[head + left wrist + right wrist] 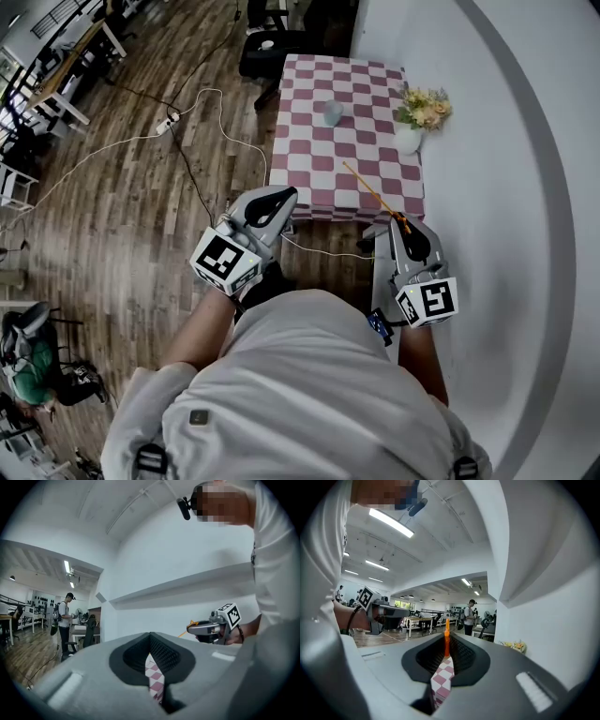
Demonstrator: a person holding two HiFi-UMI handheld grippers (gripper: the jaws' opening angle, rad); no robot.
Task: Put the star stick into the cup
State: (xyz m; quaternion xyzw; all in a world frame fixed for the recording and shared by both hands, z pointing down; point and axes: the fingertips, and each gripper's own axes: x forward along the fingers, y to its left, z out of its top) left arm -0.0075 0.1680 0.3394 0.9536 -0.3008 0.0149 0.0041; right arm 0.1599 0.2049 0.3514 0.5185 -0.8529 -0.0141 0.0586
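Bright, even indoor light fills every view. Ceiling strip lights (391, 523) glare white in the right gripper view. Fisheye bending curves the white wall (525, 187) in the head view, and both gripper views fade to black at their round edges. The star stick (446, 630) looks sharp, while the near body of the right hand-held gripper (446, 651) is soft and blurred.

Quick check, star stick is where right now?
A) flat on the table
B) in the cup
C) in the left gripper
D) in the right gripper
D: the right gripper view shows the stick pinched between the jaws of the right gripper. In the head view it juts out over the table, apart from the cup.
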